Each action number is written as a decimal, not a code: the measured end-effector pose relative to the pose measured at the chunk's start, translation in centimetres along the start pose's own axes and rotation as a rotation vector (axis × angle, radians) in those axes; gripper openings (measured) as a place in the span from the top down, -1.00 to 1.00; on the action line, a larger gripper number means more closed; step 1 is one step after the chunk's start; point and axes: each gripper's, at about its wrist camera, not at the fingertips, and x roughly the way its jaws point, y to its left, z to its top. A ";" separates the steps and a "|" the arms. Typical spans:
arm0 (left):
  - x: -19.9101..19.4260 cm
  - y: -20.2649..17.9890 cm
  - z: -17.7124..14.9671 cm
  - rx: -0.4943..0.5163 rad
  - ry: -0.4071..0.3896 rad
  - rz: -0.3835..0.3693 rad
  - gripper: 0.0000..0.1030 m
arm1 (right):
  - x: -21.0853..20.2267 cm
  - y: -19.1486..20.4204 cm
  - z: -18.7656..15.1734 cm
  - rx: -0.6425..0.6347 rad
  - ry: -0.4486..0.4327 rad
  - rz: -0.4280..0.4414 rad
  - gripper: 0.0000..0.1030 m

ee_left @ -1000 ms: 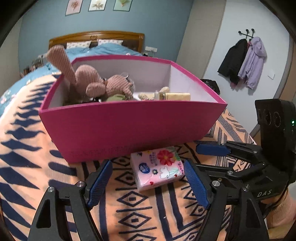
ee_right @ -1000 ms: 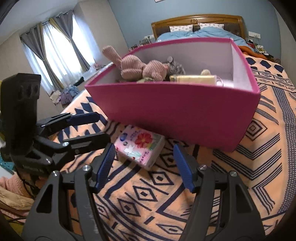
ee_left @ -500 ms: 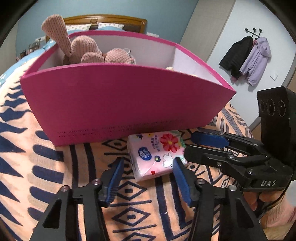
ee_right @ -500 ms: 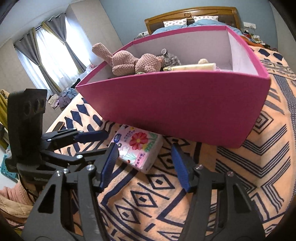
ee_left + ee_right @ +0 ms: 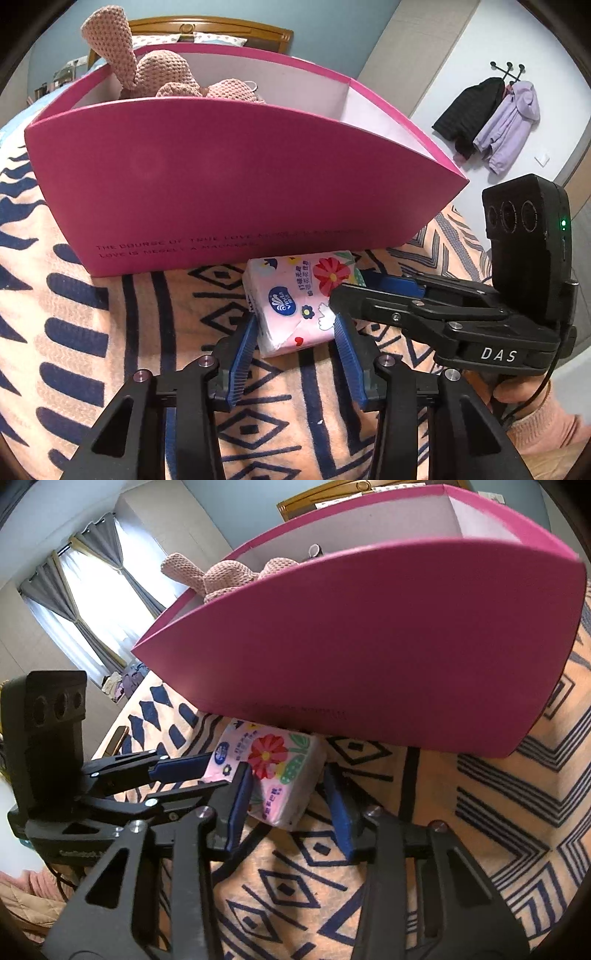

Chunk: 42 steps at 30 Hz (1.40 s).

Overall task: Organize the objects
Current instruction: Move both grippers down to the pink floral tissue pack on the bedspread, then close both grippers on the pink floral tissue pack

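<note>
Your left gripper (image 5: 295, 341) has just been closing and pinches the tissue pack (image 5: 295, 295) by its near end. Your right gripper (image 5: 290, 790) has been closing too, one pad touching, the other apart. Pack lies on the blanket (image 5: 110, 332), pink box (image 5: 221, 177) at twelve o'clock.

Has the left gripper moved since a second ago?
Yes. The left gripper has come down and forward toward the pink box, its jaws just closing around the tissue pack.
</note>
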 end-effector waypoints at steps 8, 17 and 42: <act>0.0 -0.6 -0.1 0.002 -0.006 -0.014 0.17 | 0.0 0.0 0.1 0.000 -0.007 0.001 0.25; -1.0 -1.6 -0.2 0.026 -0.028 -0.031 0.17 | -0.9 0.3 -0.1 -0.015 -0.030 -0.018 0.25; -3.8 -4.3 -0.4 0.099 -0.088 -0.045 0.17 | -5.3 1.6 -1.4 -0.041 -0.119 -0.025 0.25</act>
